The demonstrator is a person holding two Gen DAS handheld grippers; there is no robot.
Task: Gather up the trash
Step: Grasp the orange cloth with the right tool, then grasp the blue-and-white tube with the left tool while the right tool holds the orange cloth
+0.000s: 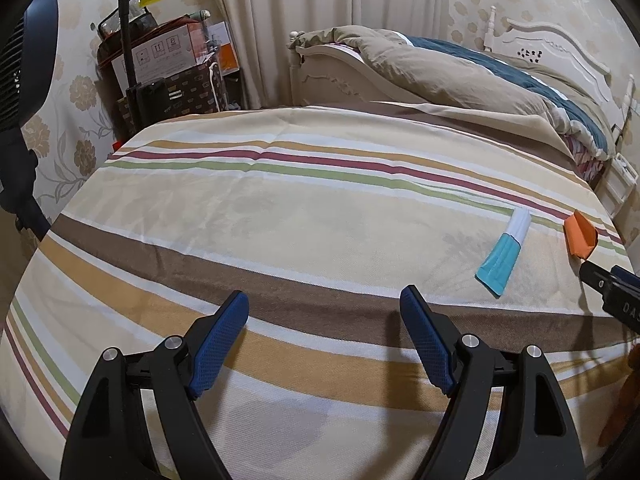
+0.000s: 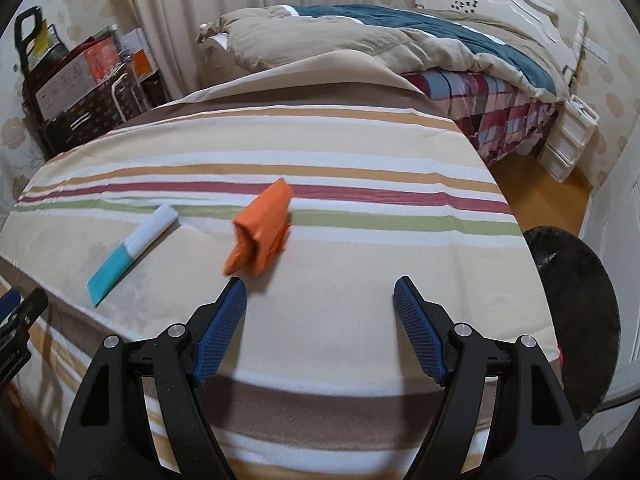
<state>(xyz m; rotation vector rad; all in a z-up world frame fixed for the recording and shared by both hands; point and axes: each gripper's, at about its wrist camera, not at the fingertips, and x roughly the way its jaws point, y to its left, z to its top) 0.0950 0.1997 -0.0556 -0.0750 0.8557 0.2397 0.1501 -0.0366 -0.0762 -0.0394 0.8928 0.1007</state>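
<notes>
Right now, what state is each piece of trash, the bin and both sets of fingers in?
Orange folded paper: lying loose on the striped cloth, ungripped.
White and teal wrapper: lying flat, ungripped.
Black-lined bin: open, beside the table.
Left gripper: fingers open, empty.
Right gripper: fingers open, empty.

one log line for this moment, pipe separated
left gripper open, empty | right gripper open, empty, near orange paper | white-teal wrapper on striped cloth | black-lined bin right of table
</notes>
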